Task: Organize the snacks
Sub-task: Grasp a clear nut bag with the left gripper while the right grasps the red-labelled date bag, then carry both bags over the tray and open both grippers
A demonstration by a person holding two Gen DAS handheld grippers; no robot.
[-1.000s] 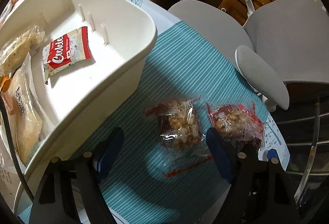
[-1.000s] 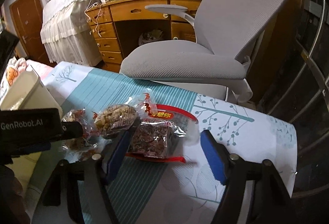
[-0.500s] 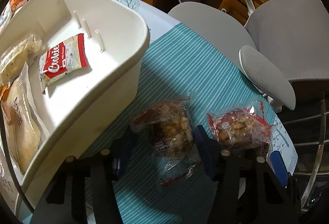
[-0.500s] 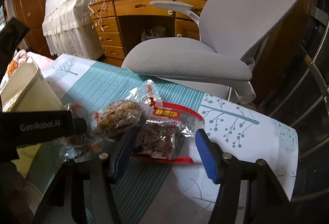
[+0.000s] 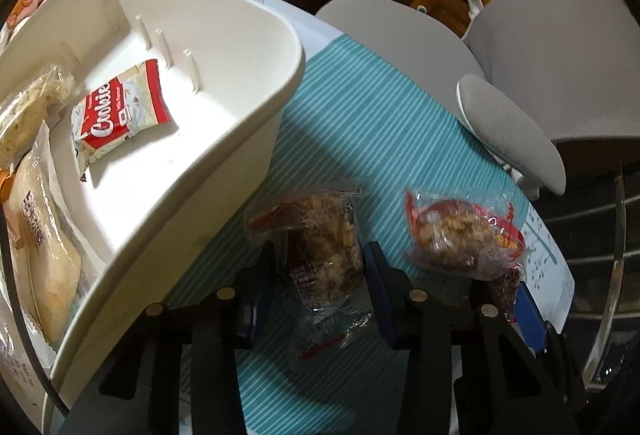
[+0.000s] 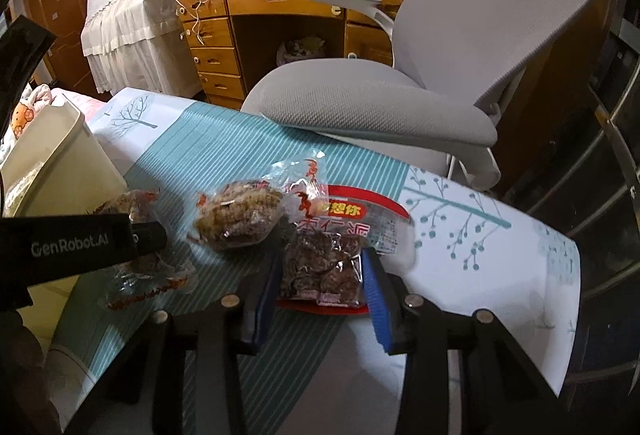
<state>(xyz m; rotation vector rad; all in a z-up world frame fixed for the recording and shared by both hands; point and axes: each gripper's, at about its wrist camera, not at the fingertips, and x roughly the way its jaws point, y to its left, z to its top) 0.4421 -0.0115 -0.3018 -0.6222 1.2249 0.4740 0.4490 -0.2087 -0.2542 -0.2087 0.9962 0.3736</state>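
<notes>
On the teal-and-white striped tablecloth [image 5: 360, 139], three clear-wrapped snack packets lie in a loose row beside a large white plastic storage bin [image 5: 224, 47]. Nearest the bin is the clear packet of pale nutty brittle [image 5: 320, 235]; the left gripper [image 5: 318, 267] has its blue-padded fingers [image 5: 376, 275] drawn in against both sides of this packet, pressing the wrapper, with the packet's crinkled lower end trailing back between the black finger arms. The packet sits on the cloth close to the bin's outer wall. In the right wrist view the same gripper shows as a black body [image 6: 76, 239] reaching over that packet [image 6: 136, 231]. The middle packet, a clear red-edged bag of golden crumbly clusters [image 6: 240, 215], lies free on the stripes, untouched. Just to its right, overlapping it slightly, is the red-trimmed clear packet of dark brown fruit pieces [image 6: 324, 259]; the right gripper [image 6: 320, 275] has its blue fingers [image 6: 372, 287] closed to the width of this packet, touching its two sides. Inside the bin lie a red-and-white cookie sachet [image 5: 116, 115] and pale wrapped pastries [image 5: 40, 235]. Behind the table stands a grey mesh office chair [image 6: 472, 47] and a wooden desk with drawers [image 6: 248, 19].
</notes>
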